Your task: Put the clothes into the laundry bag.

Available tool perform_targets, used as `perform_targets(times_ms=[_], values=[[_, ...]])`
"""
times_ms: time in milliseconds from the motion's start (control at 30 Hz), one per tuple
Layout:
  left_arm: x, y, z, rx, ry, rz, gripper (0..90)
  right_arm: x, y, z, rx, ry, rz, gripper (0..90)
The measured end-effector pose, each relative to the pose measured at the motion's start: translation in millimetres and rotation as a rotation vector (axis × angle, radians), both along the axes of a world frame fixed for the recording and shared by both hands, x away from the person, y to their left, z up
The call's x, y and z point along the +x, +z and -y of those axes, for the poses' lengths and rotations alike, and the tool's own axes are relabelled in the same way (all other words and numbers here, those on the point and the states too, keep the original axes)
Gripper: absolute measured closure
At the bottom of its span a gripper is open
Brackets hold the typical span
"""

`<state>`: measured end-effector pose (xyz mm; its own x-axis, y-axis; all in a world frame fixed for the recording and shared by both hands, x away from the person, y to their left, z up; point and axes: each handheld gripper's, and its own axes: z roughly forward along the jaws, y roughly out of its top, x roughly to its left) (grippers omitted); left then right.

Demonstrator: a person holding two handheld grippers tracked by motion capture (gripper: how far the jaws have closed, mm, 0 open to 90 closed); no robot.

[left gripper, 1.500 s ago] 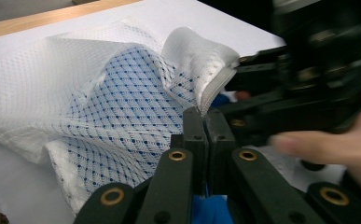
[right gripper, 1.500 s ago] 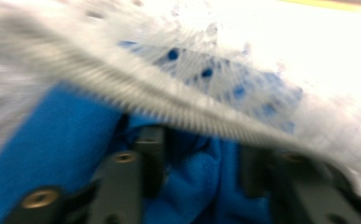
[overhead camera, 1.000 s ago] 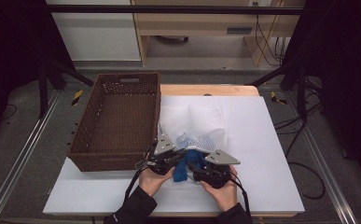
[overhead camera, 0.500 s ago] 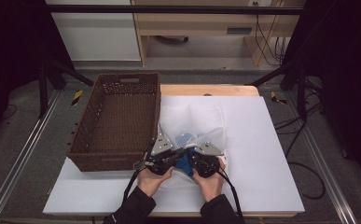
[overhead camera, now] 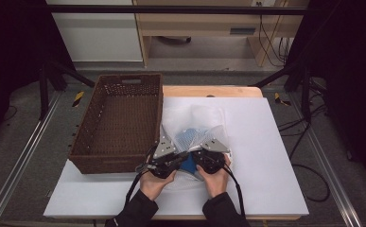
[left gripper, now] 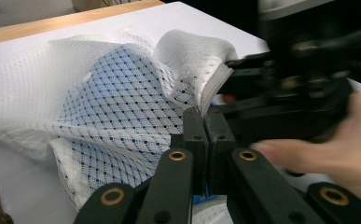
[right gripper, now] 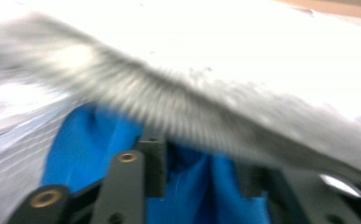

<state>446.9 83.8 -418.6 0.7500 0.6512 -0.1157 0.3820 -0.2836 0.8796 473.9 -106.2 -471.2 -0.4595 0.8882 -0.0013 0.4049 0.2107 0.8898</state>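
Nearest the table's front edge, the person's two hands meet at the mouth of a white mesh laundry bag (overhead camera: 196, 126) that lies on the white table top (overhead camera: 270, 161), its length running away from the person toward the far side. The left gripper (left gripper: 205, 122) has its jaws pressed together on the bag's rim, pinching the mesh edge; in the left gripper view the netting rises from that pinch and arches open to the right. The right gripper (right gripper: 200, 168) sits just beside it at the same opening, jaws part-way apart and just now opening again, with a blue cloth (right gripper: 89, 140) between them; the view is blurred, so whether the pads press on the fabric cannot be told. In the high view the blue cloth (overhead camera: 189, 163) shows at the bag's near end, between the two grippers, and more blue shines through the mesh farther in. The bag's interior therefore lies straight ahead of the right gripper, along the bag's long axis, so pushing the cloth deeper looks like the right hand's work while the left holds the mouth open. To the left, just beside the bag, stands an empty brown wicker basket (overhead camera: 119, 90); beyond the table are a wooden bench and cables on the floor.
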Motion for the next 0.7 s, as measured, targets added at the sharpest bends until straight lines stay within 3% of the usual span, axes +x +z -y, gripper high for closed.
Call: perform_targets(times_ms=[33,100,267,433,533,600,700], values=[[0.6,-0.2,-0.3,0.001,0.002,-0.001,88.7,-4.5,3.1,3.9,-0.002,0.016,-0.002,52.2],[1.1,-0.2,0.0,-0.001,0.006,-0.002,88.8,-14.8,9.4,12.5,0.039,0.060,-0.021,47.2],[1.6,-0.3,1.2,0.005,0.005,-0.001,88.8,-40.1,20.5,30.8,0.068,0.126,-0.006,41.1],[1.3,-0.8,2.1,0.006,0.008,-0.001,88.7,-41.8,7.0,17.0,0.059,0.157,-0.048,32.3],[0.8,-1.6,1.2,0.010,0.007,-0.001,88.7,-32.0,-7.5,-2.2,0.028,0.140,-0.081,30.1],[0.0,-2.5,0.4,0.010,0.006,0.000,88.8,-25.8,-14.1,-13.1,-0.005,0.098,-0.102,31.5],[-0.3,-3.5,-1.0,0.003,0.009,-0.003,88.8,-19.3,-17.1,-18.9,-0.073,0.009,-0.135,52.7]])
